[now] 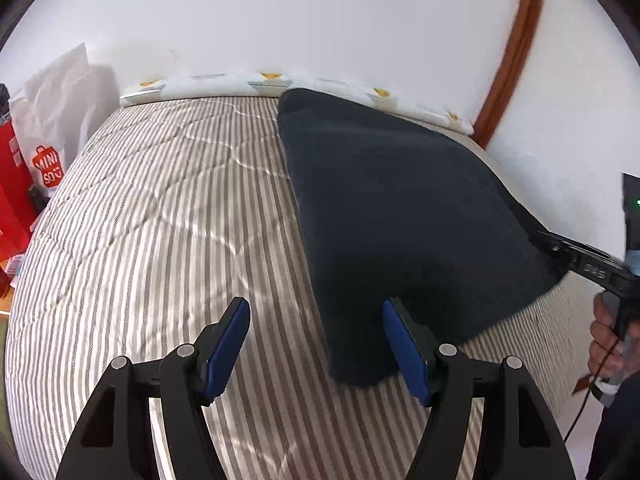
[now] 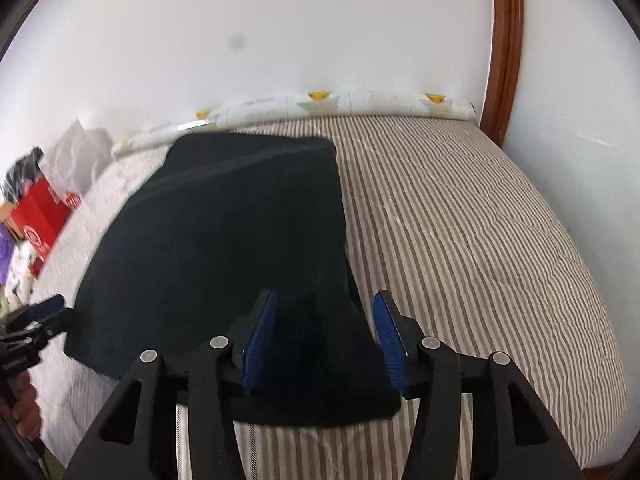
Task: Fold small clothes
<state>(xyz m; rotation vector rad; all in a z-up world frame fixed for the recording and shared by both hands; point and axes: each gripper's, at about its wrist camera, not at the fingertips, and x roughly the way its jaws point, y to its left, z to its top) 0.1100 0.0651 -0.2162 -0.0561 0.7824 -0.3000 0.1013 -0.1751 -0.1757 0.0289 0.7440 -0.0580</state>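
Dark navy garment (image 1: 400,216) lies flat on the striped bedcover (image 1: 168,216), toward the wall side. Left gripper (image 1: 316,344) spread, nothing pinched, its right pad at the cloth's near edge. Right gripper (image 2: 324,340) spread, pads off the cloth between them. White Miniso bag (image 1: 52,128) beside bed, contents hidden.

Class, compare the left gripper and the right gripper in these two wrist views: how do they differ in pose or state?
The left gripper has its jaws spread wider than the right gripper.
The left gripper straddles the dark garment's edge, one pad over the striped bedcover; the right gripper sits over the garment's corner, cloth lying between its pads.
Shared: both have blue pads, point down at the bed, and neither pinches the cloth.
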